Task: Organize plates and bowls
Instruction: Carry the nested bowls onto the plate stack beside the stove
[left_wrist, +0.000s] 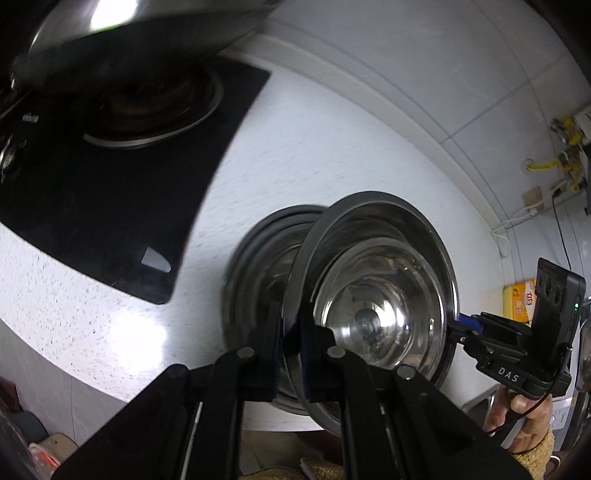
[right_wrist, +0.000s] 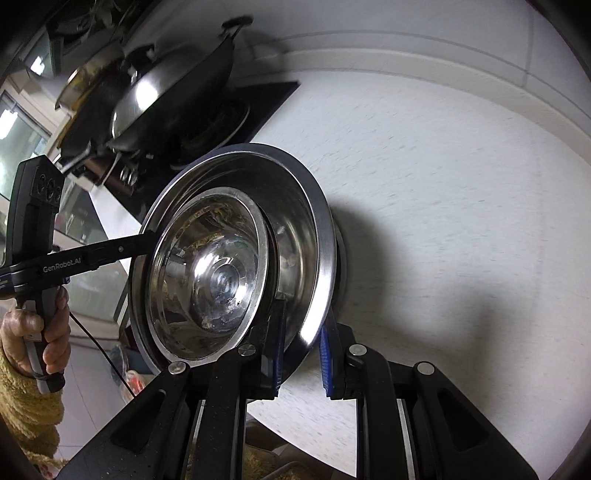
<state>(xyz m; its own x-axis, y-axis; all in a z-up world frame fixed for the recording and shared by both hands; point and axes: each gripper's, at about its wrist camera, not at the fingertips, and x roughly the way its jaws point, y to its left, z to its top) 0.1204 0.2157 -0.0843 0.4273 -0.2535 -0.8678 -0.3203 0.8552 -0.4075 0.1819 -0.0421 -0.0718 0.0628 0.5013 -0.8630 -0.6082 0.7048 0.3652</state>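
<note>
Your left gripper (left_wrist: 288, 347) is clenched on the near rim of the big bowl (left_wrist: 424, 236), and your right gripper (right_wrist: 303, 354) pinches the opposite rim, so you hold it tilted above the white counter (right_wrist: 443, 184). A small bowl (right_wrist: 210, 273) nests inside (both are shiny steel). Beyond sit the hob (left_wrist: 110, 184) and a wok (right_wrist: 173, 92).

Countertop (left_wrist: 110, 314) speckle smeared by motion blur in both views. Wok (left_wrist: 140, 22) cut off by top edge in left wrist view. Left gripper (left_wrist: 291, 354) pads hide part of the bowl (left_wrist: 376, 280) rim. Plate stack (left_wrist: 258, 258) mostly hidden behind bowl; count unclear. Yellow box (left_wrist: 519, 299) label too small to read.
</note>
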